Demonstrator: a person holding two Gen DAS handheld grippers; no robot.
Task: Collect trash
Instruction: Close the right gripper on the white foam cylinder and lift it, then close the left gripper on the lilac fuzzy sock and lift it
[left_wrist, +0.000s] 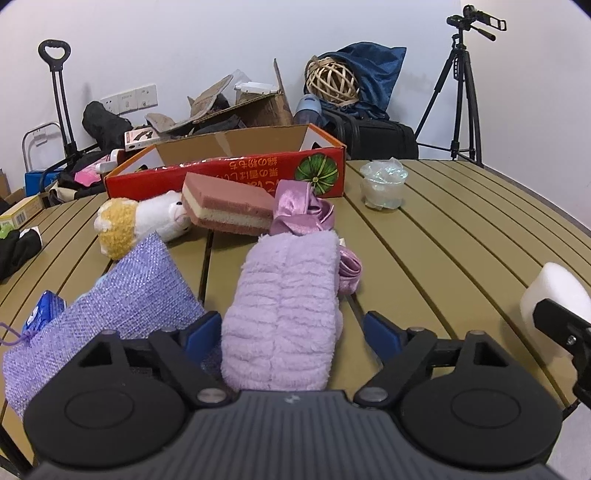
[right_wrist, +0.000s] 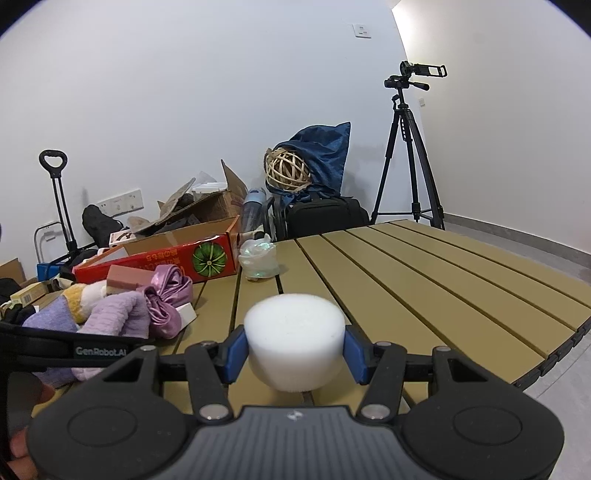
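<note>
The left gripper is low over the table, and the fluffy purple cloth lies between its two blue pads. The jaws are still apart. The left pad is right at the cloth's edge, but there is a small gap on the right side, so the cloth is not pinched yet.

The right gripper squeezes a white foam block from both sides and holds it above the table.

The red box stands at the back of the table, behind the pink sponge, the plush toy and the shiny ribbon. It looks like the place for the trash.

To grab the cloth well, the left jaws should close around its thick middle, not just the fuzz. The woven purple bag lies just beside the left pad, so take care not to catch it too. Lift slowly, because the ribbon touches the far end of the cloth and could drag along.
</note>
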